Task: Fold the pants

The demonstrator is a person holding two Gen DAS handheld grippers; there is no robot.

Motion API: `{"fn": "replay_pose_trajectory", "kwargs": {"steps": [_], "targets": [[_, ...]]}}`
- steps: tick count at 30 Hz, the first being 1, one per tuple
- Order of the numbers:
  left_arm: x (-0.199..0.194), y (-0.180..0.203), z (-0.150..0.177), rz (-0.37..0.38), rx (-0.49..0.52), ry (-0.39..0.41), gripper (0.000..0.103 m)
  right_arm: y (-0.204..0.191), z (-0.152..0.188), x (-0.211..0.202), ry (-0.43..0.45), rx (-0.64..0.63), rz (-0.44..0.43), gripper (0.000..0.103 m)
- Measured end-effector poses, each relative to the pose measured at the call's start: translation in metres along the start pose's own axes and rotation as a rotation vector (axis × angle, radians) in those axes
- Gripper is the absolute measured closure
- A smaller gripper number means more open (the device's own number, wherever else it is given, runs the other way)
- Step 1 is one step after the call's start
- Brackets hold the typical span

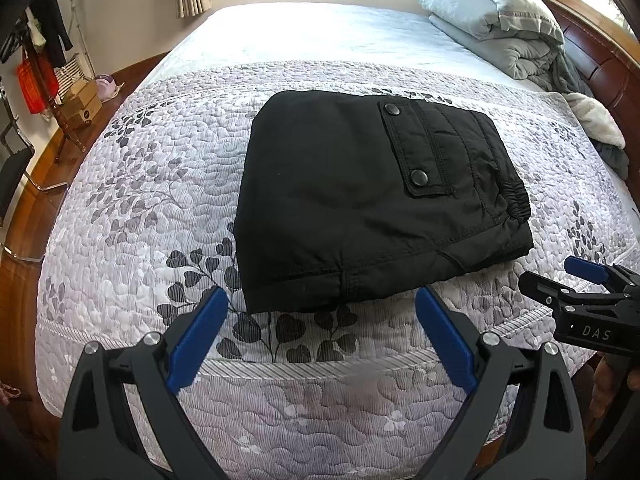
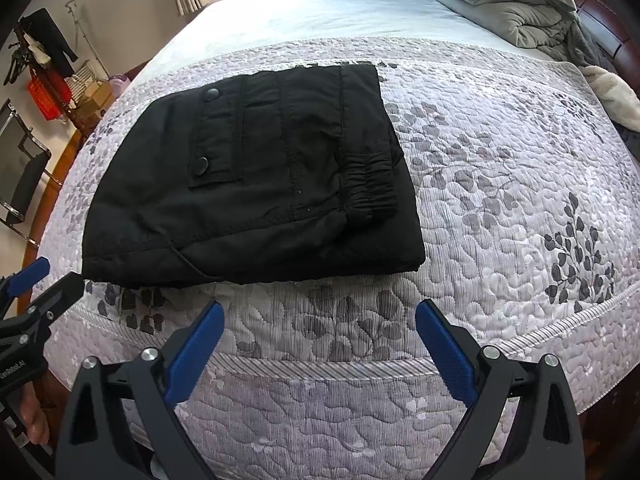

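Observation:
The black pants [image 1: 360,200] lie folded into a compact rectangle on the quilted floral bedspread [image 1: 140,200], pocket flap with two snaps facing up. They also show in the right wrist view [image 2: 248,184]. My left gripper [image 1: 322,308] is open and empty, hovering just in front of the pants' near edge. My right gripper [image 2: 320,320] is open and empty, in front of the pants' near right corner. The right gripper also shows at the right edge of the left wrist view [image 1: 560,276], and the left gripper at the left edge of the right wrist view [image 2: 44,276].
A folded grey duvet [image 1: 492,16] lies at the head of the bed by the wooden headboard [image 1: 600,64]. A white fleece item [image 1: 596,116] lies at the right edge. A clothes rack and boxes [image 1: 76,100] stand on the floor at left, beside a chair [image 1: 16,168].

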State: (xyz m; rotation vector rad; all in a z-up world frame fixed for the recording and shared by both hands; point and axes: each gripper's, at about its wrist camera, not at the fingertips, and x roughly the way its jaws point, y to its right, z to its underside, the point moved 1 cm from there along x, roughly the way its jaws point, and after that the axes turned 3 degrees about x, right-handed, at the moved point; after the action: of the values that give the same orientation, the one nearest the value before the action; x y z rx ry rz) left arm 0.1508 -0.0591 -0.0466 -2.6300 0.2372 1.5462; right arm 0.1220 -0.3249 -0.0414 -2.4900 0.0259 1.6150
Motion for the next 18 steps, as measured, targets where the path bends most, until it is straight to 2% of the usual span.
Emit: {"fn": "replay_pose_trajectory", "kwargs": {"steps": [18], "targets": [[0.0011,0.0003,-0.0008,0.001,0.003,-0.003,0.008,0.0043,0.0011,0.0055,-0.019,0.008,0.005,0.006]]}}
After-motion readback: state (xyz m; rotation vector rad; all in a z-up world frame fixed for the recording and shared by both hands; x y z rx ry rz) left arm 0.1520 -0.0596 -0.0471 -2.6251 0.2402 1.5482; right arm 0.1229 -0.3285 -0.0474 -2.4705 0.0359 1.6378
